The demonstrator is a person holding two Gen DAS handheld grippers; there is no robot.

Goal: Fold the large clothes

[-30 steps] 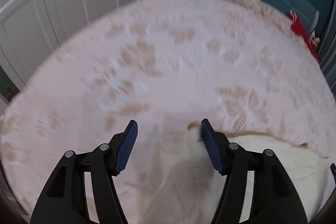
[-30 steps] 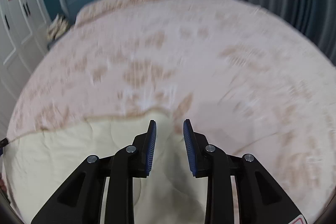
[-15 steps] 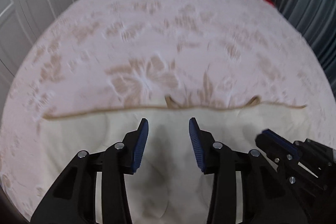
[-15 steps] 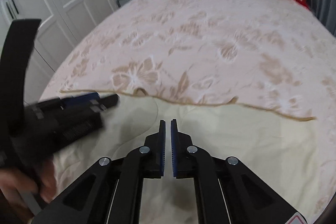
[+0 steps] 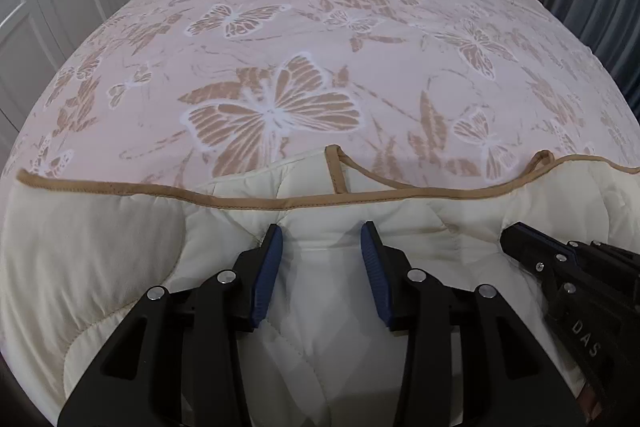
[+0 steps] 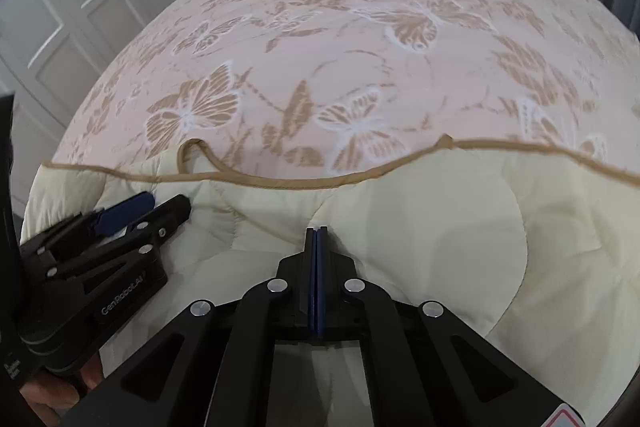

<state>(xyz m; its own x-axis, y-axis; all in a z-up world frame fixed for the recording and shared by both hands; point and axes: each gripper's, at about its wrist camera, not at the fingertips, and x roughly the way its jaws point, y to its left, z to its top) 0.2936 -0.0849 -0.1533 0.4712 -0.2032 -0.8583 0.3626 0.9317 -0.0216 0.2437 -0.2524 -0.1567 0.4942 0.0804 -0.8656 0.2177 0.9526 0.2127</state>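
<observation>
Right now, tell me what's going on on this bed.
A person is working a cream quilt laid at the near end of the bed, a tool in each hand. The left tool has its jaws apart over the padding, behind the tan-trimmed edge. The right tool is shut, its tips down in a crease; whether it pinches fabric is unclear. No fold is finished yet.
</observation>
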